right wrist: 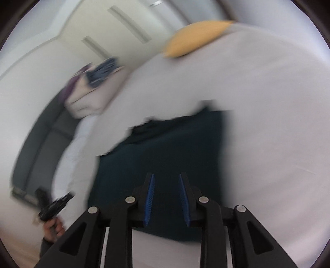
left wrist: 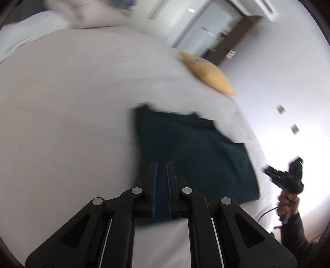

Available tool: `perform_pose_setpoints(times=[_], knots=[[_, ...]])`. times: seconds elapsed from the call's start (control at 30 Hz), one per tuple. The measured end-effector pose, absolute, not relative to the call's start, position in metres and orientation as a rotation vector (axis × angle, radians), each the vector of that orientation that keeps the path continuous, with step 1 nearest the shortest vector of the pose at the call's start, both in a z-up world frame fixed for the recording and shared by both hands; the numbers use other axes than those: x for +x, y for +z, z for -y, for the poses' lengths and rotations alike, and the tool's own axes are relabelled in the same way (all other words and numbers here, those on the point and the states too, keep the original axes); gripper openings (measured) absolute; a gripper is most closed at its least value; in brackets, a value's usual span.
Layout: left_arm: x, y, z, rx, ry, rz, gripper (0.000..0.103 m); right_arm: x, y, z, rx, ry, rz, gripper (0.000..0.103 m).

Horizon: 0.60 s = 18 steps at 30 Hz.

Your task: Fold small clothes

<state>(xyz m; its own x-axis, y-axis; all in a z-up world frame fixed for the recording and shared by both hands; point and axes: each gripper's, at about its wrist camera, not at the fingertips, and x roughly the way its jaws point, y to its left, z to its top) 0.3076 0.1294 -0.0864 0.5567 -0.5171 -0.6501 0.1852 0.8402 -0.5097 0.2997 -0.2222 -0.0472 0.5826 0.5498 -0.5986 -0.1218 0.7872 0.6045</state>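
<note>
A dark teal garment [left wrist: 196,154] [right wrist: 165,148] lies folded into a rough rectangle on the white bed sheet [left wrist: 61,113] [right wrist: 268,134]. My left gripper [left wrist: 162,163] hovers above the garment's near edge. Its blue pads leave only a narrow slit, and nothing is caught between them. My right gripper [right wrist: 166,175] also hangs over the near edge, open, with an empty gap between its blue pads. Each view catches the other gripper at the bed's side, held in a hand: the right gripper [left wrist: 268,171] and the left gripper [right wrist: 69,195]. Both views are motion-blurred.
A yellow pillow [left wrist: 208,74] [right wrist: 198,37] lies at the far edge of the bed. A blurred pile of clothes [right wrist: 92,86] [left wrist: 82,12] sits at a far corner. A grey upholstered piece [right wrist: 41,140] runs along the bed's left side. A glass door [left wrist: 206,31] stands behind.
</note>
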Motion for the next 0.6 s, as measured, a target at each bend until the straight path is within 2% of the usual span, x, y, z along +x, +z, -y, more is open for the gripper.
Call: perform_pose_setpoints(times=[0.17,0.33,0.37,0.4,0.5,0.6], knots=[[0.385,-0.111,-0.034,-0.338,-0.523,-0.939,0.007,0.379,-0.074,0.137,0.674,0.579,-0.940,0.028],[0.436,-0.150,0.006,-0.273,-0.470,-0.978,0.007,0.419,-0.118,0.103,0.753,0.556,-1.021,0.028],[0.439,-0.155,0.005,-0.263,-0.456,-0.978,0.007,0.426,-0.126,0.108,0.759,0.527,-1.024,0.022],[0.440,-0.160,0.001,-0.263,-0.449,-0.972,0.007,0.431,-0.132,0.117,0.783,0.505,-1.014,0.011],[0.442,-0.174,-0.022,-0.348,-0.463,-0.942,0.007,0.433,-0.136,0.150,0.852,0.459,-0.948,0.003],[0.445,-0.184,-0.049,-0.473,-0.465,-0.920,0.007,0.430,-0.140,0.200,0.897,0.310,-0.881,0.001]])
